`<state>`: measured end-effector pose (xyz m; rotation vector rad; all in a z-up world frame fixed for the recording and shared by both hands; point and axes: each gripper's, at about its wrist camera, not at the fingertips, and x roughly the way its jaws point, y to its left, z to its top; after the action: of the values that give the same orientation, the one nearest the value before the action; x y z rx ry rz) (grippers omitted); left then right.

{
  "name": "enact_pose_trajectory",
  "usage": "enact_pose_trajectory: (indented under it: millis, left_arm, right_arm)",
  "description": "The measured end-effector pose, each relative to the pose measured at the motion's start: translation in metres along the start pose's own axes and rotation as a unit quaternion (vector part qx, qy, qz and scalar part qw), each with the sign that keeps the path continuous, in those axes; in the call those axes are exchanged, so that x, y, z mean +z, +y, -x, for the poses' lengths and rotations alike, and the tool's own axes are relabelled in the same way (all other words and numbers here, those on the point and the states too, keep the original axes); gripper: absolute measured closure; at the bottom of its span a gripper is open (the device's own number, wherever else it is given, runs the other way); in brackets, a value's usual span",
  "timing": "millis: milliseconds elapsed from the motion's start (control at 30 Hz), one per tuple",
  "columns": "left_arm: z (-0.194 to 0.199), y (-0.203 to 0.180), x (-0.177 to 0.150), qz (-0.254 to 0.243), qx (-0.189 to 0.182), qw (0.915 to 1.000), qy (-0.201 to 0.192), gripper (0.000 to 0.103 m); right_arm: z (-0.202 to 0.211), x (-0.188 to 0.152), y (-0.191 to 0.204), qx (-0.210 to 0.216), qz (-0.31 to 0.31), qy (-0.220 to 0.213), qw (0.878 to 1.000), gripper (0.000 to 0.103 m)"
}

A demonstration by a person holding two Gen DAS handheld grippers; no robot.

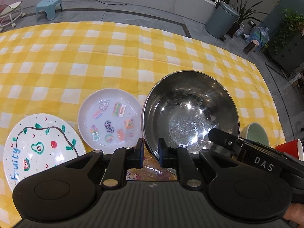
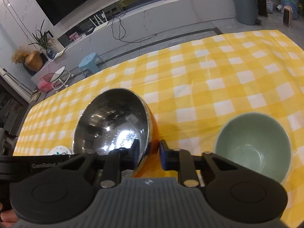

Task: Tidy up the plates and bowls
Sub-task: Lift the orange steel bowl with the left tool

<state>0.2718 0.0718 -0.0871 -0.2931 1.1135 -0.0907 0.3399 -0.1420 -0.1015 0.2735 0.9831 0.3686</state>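
A large steel bowl [image 1: 190, 114] stands tilted on the yellow checked cloth. My left gripper [image 1: 151, 153] is shut on its near left rim, one finger inside and one outside. My right gripper [image 2: 149, 152] straddles the opposite rim of the steel bowl [image 2: 112, 121]; a strip of cloth shows between its outer pad and the wall. One of its fingers [image 1: 218, 135] shows inside the bowl. To the left lie a white sticker plate [image 1: 109, 117] and a "Fruity" plate [image 1: 38, 146]. A pale green bowl [image 2: 252, 148] stands to the right.
A clear plate with cartoon prints [image 1: 150, 171] lies under the left gripper and the bowl's near edge. A red cup [image 1: 290, 148] stands beside the green bowl [image 1: 256, 133]. The far half of the cloth [image 1: 133, 53] is bare. The floor beyond holds a blue stool [image 1: 49, 6] and a grey bin [image 1: 222, 20].
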Motion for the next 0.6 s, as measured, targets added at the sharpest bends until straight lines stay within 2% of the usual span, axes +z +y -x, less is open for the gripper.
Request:
enact_pose_trajectory:
  millis: [200, 300, 433, 600]
  left_arm:
    - [0.0, -0.003, 0.0, -0.011, -0.002, 0.9999, -0.012, 0.085]
    - [-0.002, -0.005, -0.001, -0.011, -0.001, 0.9998, -0.015, 0.085]
    - [-0.001, -0.011, -0.004, -0.023, 0.02, 0.9994, -0.018, 0.088]
    - [0.008, -0.021, -0.006, -0.037, 0.039, 0.9977, -0.043, 0.09]
  right_arm:
    - [-0.007, -0.005, -0.001, -0.01, -0.004, 0.006, 1.0, 0.081]
    - [-0.014, -0.008, 0.002, -0.031, 0.013, 0.0, 0.999, 0.085]
    - [-0.014, -0.007, 0.006, -0.04, 0.018, -0.01, 0.999, 0.087]
    - [-0.007, -0.01, 0.009, -0.047, 0.028, -0.02, 0.998, 0.089]
